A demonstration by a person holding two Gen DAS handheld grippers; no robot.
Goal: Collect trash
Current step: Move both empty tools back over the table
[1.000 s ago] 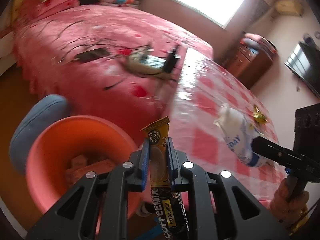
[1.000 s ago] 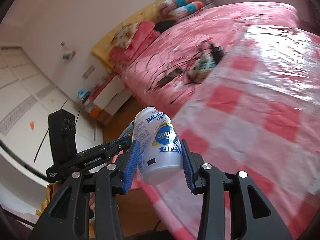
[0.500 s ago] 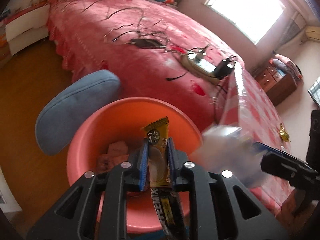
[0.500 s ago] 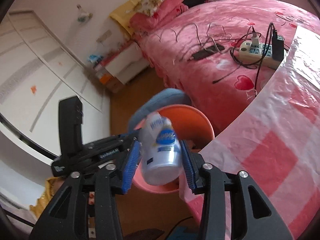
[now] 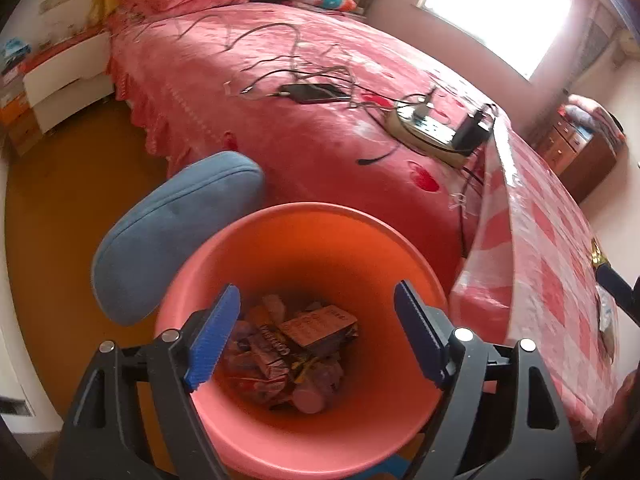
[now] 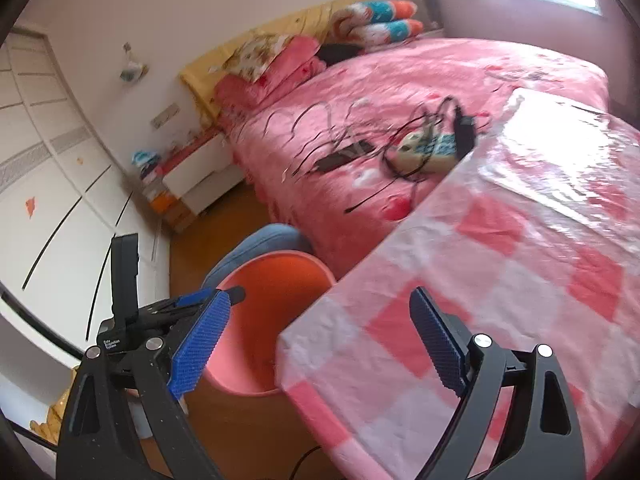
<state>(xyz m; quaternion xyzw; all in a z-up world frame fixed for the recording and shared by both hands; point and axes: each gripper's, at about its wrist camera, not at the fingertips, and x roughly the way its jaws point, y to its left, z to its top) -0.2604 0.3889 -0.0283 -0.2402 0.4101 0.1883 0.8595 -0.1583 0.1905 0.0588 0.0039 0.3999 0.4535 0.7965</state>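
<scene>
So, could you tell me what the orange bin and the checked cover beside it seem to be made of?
Orange bin: probably moulded plastic, judging by its smooth, seamless wall with a soft, even sheen. Checked cover: likely thin plastic sheeting or oilcloth; it is glossy, throws bright window glare and lies in fine crinkles, though coated fabric cannot be ruled out.

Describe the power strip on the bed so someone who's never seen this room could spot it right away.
Find the big pink bed. Where its cover meets the checked plastic tablecloth, a cream power strip lies flat. Unlike the slim black phone beside it, it's chunky, pale and has a black adapter plugged in.
</scene>
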